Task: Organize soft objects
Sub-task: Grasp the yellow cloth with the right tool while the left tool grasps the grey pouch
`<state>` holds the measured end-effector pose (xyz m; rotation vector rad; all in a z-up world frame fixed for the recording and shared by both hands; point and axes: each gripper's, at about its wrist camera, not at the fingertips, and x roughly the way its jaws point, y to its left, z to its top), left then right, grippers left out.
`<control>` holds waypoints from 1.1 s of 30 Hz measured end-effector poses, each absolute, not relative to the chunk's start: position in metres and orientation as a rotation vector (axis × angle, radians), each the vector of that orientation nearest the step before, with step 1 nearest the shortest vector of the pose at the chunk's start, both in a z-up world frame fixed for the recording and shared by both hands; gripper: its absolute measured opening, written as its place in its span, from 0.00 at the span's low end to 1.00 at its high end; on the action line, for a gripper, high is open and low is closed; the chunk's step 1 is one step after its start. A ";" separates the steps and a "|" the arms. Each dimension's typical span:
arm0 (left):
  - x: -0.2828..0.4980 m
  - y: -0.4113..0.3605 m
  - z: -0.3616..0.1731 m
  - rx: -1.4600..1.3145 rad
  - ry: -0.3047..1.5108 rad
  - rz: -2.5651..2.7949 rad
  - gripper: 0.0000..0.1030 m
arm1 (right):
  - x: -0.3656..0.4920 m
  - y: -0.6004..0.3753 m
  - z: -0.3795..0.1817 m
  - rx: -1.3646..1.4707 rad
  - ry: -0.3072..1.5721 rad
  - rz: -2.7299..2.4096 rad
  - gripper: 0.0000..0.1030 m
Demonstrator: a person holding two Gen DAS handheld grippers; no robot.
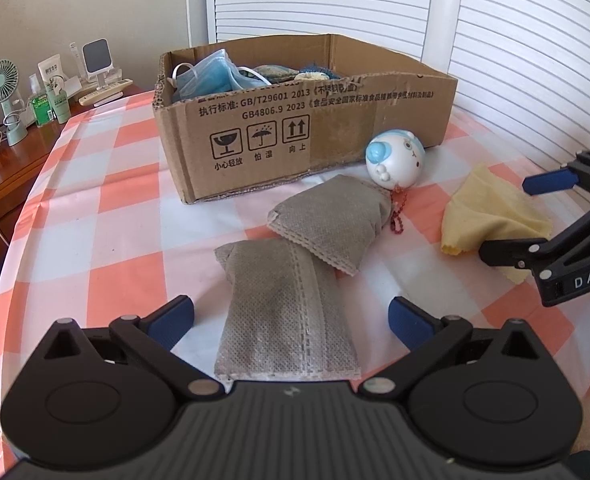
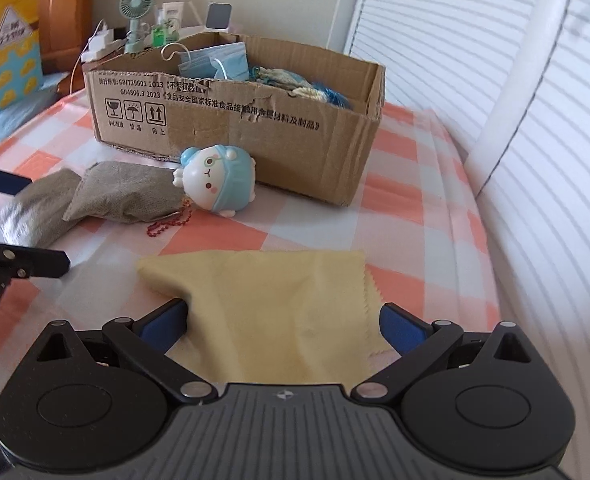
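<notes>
Hovering over the checked tablecloth (image 1: 107,216), the left gripper (image 1: 291,322) is standing with its jaws spread wide, released, and the near grey pouch (image 1: 283,312) is lying between the blue pads (image 1: 175,316) without either pad pressing on it. Just beyond that gripper, the second grey pouch (image 1: 331,220) is lying with one corner overlapping the first. Farther ahead, the round blue-and-white toy (image 1: 395,158) with its red bead chain is resting against the front wall of the cardboard box (image 1: 255,140), which is holding blue face masks (image 1: 211,76) and other soft items.

The right gripper (image 2: 285,322) is also standing released, jaws wide apart, with the yellow cloth (image 2: 279,304) spreading flat between them; the left pad looks to be touching a raised fold of the cloth, while the right pad is sitting just beside its zigzag edge, so nothing is being gripped. Ahead and to the left of this gripper, the toy and both pouches are lying in front of the box. Off to the left of both grippers, a small green fan (image 1: 3,92) and some bottles are sitting on a wooden side table (image 1: 11,172).
</notes>
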<state>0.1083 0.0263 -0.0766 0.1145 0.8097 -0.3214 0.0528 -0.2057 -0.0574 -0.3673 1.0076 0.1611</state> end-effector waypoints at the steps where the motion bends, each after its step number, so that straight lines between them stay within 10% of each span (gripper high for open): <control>1: 0.108 0.026 -0.077 0.114 0.809 -0.319 1.00 | 0.056 -0.207 -0.057 -0.379 1.010 0.169 1.00; 13: 0.108 0.027 -0.077 0.112 0.805 -0.316 1.00 | 0.078 -0.231 -0.062 -0.241 1.066 0.209 0.98; 20: 0.109 0.027 -0.076 0.110 0.805 -0.313 1.00 | 0.074 -0.213 -0.055 -0.255 1.032 0.197 0.56; 33: 0.110 0.026 -0.074 0.084 0.816 -0.263 0.96 | 0.068 -0.209 -0.056 -0.233 1.016 0.208 0.54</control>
